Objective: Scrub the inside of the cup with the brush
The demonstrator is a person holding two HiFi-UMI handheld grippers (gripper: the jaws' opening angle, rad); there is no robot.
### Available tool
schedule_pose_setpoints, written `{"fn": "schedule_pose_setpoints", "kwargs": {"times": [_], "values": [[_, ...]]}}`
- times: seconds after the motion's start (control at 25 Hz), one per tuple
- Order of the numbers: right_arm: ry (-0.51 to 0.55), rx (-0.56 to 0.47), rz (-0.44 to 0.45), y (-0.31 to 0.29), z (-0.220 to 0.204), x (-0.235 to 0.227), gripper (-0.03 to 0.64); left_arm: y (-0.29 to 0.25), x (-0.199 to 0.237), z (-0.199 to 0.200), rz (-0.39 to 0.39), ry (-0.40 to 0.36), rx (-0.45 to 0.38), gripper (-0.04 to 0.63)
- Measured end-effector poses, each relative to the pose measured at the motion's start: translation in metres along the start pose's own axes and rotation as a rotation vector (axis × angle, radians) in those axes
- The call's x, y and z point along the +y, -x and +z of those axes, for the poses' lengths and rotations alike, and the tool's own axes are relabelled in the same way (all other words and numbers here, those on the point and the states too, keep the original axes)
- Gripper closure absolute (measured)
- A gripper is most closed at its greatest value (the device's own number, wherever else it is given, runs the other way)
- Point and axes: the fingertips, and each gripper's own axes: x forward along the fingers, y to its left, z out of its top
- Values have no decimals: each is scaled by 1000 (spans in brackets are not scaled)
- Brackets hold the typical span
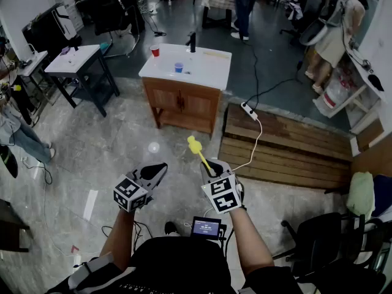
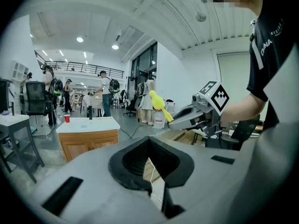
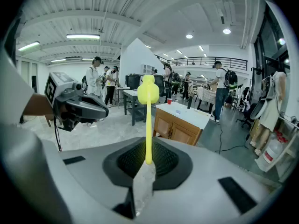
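My right gripper (image 1: 212, 169) is shut on a yellow brush (image 1: 198, 150), whose handle runs between the jaws and whose sponge head (image 3: 148, 89) points up and forward. My left gripper (image 1: 157, 172) is shut and holds nothing. Both are held at waist height, well short of the white-topped wooden cabinet (image 1: 184, 87). On that cabinet top stand a blue cup (image 1: 178, 67) and a red cup (image 1: 155, 51). From the left gripper view the brush (image 2: 160, 105) and the right gripper (image 2: 174, 122) show to the right.
A black faucet (image 1: 192, 41) stands at the cabinet's back. A wooden pallet (image 1: 288, 146) with a white power strip (image 1: 248, 109) and cable lies to the right. A dark table (image 1: 79, 66) stands at the left. Several people stand at the back. Cables lie on the stone floor.
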Motion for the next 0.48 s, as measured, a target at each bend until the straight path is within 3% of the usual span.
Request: {"fn": "schedule_pose_setpoints", "kwargs": {"times": [0.48], "values": [[-41,-9,13,0,-1,-1,577,0,-1,-8,-23,1,6,592]]}}
